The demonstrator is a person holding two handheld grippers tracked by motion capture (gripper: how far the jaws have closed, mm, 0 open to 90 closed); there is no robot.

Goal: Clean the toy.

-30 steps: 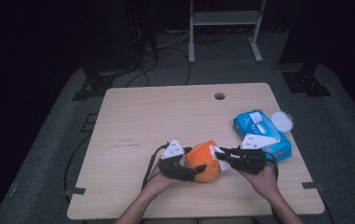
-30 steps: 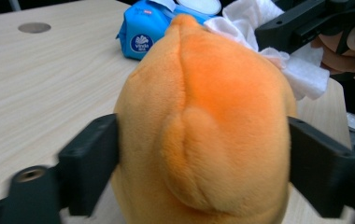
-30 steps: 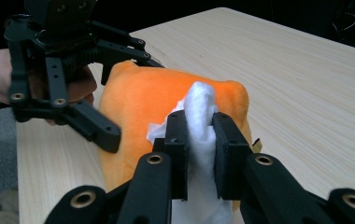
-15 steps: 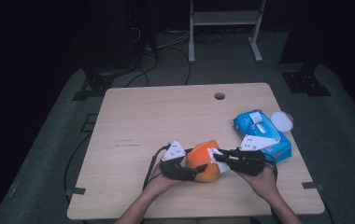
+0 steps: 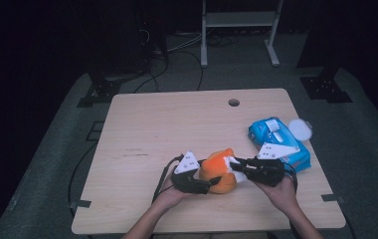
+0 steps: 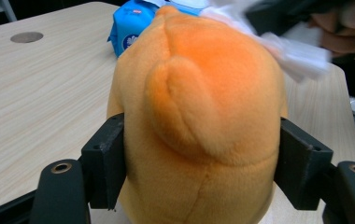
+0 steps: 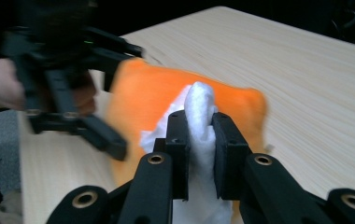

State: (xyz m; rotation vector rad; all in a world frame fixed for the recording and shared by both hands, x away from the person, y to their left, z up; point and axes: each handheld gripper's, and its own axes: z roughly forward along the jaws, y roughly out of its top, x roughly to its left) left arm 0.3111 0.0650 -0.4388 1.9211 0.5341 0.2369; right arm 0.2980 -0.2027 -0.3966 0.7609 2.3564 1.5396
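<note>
The left gripper (image 6: 199, 154), whose jaws have just been closing, clamps the soft orange plush toy (image 5: 218, 172) near the pale wooden table's (image 5: 177, 124) front edge, while the right gripper (image 7: 199, 154) pinches a white wipe (image 7: 200, 116) against it. Hard rubbing could twist the toy free or tear the wipe. A blue wipes pack (image 5: 276, 142) lies beside; the room is dark.

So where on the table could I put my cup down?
The whole far and left part of the table is bare wood, from the round hole across to the left edge. The near middle is crowded: both tongs hold the orange plush toy and a white wipe. The blue wipes pack fills the right side.
</note>
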